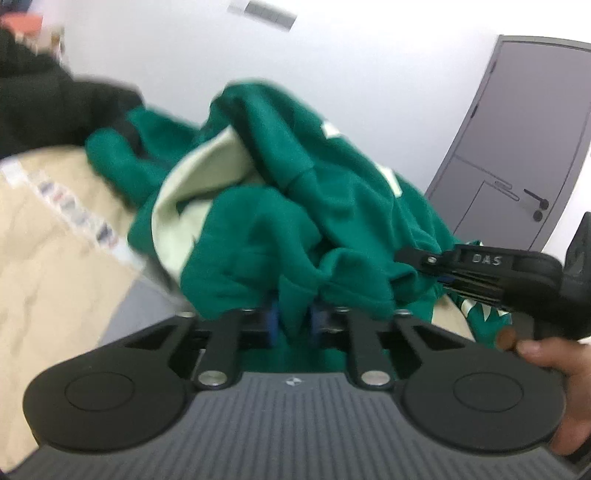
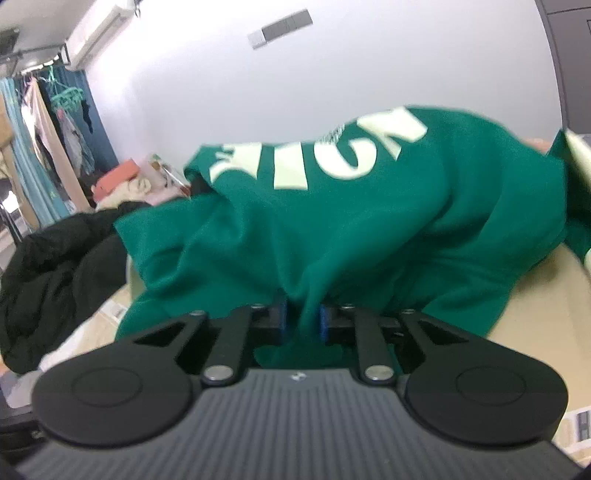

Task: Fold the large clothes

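Green sweatshirt (image 2: 369, 229) with pale lettering lies bunched on the tan worktop (image 1: 55, 277), beside a black garment (image 2: 55, 266). Left gripper (image 1: 293, 321) is clamped on a fold of its green cloth, and the right gripper (image 2: 303, 319) likewise pinches a fold near the hem.

Grey door (image 1: 517, 147) right of the white wall (image 1: 332, 55); switch plate (image 2: 280, 27) on it; clothes rack (image 2: 55, 110) at its left.
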A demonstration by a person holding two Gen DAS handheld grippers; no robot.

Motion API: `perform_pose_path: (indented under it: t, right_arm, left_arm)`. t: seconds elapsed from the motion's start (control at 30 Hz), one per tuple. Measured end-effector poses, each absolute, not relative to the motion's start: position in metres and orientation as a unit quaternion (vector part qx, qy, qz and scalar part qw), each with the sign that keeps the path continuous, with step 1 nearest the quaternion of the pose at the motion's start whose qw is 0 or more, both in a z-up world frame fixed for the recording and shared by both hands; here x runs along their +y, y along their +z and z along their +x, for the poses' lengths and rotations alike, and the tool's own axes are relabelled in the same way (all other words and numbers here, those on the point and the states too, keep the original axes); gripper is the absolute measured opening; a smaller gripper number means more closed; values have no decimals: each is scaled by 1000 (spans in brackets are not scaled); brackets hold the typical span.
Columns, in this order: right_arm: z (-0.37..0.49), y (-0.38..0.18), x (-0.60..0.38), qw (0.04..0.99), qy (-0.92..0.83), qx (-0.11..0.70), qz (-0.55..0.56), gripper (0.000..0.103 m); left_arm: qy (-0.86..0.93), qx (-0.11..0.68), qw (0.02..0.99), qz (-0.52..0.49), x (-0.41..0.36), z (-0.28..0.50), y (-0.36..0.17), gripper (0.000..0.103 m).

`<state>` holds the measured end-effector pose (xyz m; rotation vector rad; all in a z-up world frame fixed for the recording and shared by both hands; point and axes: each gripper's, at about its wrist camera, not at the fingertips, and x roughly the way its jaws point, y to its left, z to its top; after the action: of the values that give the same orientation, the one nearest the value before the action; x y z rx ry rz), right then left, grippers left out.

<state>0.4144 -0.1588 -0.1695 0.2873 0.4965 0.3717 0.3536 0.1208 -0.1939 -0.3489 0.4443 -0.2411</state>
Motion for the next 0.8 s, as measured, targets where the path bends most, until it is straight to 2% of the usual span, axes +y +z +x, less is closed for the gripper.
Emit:
perform_pose_path:
  t: [0.17,0.33,0.47,0.63,0.8]
  right_arm:
    - [391,-143,-178,946,178,219,160,12]
    - [362,-112,-193,957,172,181,151,11]
    - [340,-93,-205,960,178,150,157,11]
    - [313,-76,-218,955,191,147,171,11]
    - [316,-86,-222,934,221,207,188,12]
  left_arm:
    - [-132,167,962,-169,122,319,-165,10]
    - [-166,98,969,-155,112,261,-123,10]
    - [-222,77,960,-155,100,212,-100,10]
    - [-330,100,927,-148,68,161,-87,10]
    - [-365,156,907,-140,38,134,-106,10]
